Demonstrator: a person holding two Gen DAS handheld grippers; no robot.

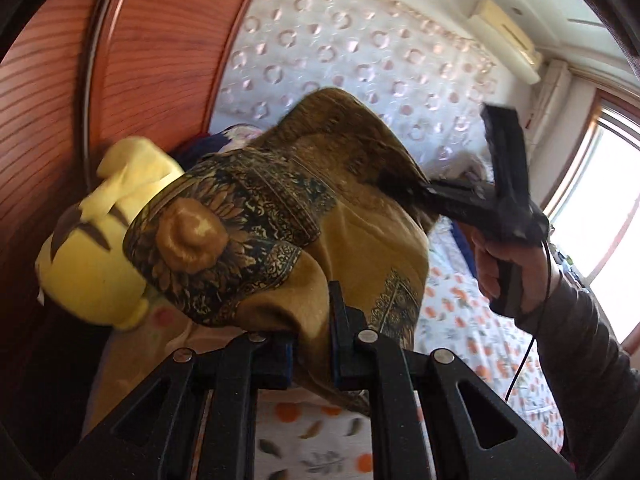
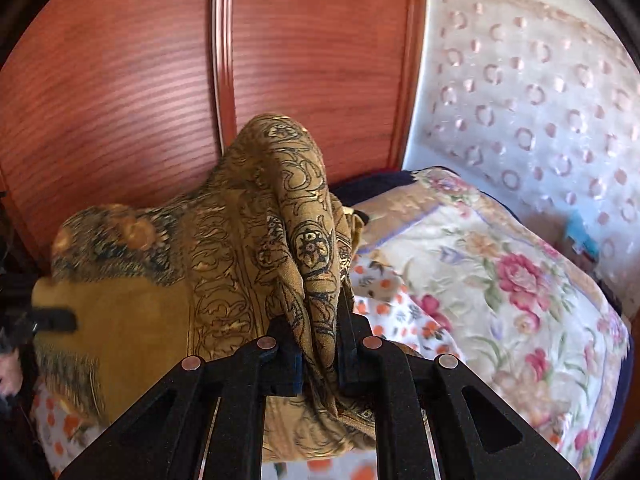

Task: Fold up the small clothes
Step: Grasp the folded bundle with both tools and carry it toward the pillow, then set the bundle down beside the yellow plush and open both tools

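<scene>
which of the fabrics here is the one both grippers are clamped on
The mustard-brown patterned scarf: the left gripper and right gripper both pinch it. The floral quilt and orange-print sheet lie untouched beneath.

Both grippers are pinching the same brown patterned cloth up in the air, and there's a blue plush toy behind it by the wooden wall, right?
Nearly. Both the left gripper and the right gripper do pinch the brown patterned cloth, held up over the bed. But the plush toy by the wooden wall is yellow, not blue. The left wrist view shows it.
</scene>
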